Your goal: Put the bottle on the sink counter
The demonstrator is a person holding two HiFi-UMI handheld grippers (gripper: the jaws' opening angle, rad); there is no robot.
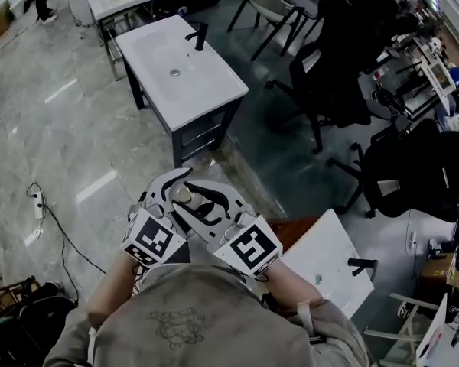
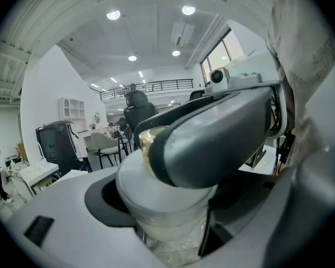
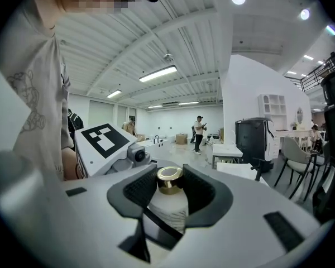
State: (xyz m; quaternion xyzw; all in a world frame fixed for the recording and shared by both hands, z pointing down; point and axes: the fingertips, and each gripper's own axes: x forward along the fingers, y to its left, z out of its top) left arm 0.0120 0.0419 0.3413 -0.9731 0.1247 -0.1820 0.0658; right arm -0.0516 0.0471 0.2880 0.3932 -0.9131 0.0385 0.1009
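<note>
Plainly, the job is only partly done: the bottle (image 1: 184, 196) is up off any surface and carried in front of the person's chest, not yet set down anywhere. Both tongs are clenched on it. In the right gripper view the right gripper (image 3: 168, 205) has its ribbed dark pads pressed on either side of the white bottle just below the gold cap (image 3: 170, 180). In the left gripper view the left gripper (image 2: 167, 219) clasps the wide white body from a crossing angle, and one grey jaw of the other tongs lies across the top of the bottle.

In the head view the white sink counter (image 1: 210, 90), with its black tap (image 1: 200, 35), stands ahead, well apart from the bottle, with open floor between. A second white counter (image 1: 329, 243) with a dark tap stands near the person's right side. I cannot tell for sure which one is meant, though the jaws point toward the one ahead.

What is left, as I judge it: cross the floor, bring the bottle over a bare part of the counter top beside the basin, lower it upright, and let both tongs go.
</note>
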